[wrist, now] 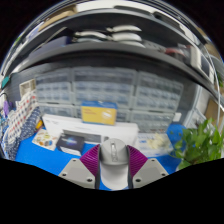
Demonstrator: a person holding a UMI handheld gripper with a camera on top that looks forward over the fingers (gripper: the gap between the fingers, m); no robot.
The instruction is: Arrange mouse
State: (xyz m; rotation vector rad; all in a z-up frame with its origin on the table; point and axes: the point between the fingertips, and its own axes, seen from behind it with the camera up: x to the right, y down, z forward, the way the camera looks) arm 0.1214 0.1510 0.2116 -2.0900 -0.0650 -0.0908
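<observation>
A white and grey computer mouse (114, 160) sits between my gripper's (113, 166) two fingers, lifted above the blue mat (45, 158). Both purple pads (93, 160) press against its sides. The mouse points forward, its scroll wheel facing up. Its rear end is hidden below the fingers.
A white box (75, 131) with a yellow box (98, 114) behind it stands ahead on the table. Shelves of small drawer bins (110, 90) fill the back. A green plant (198, 145) is at the right, packaged items (20, 125) at the left.
</observation>
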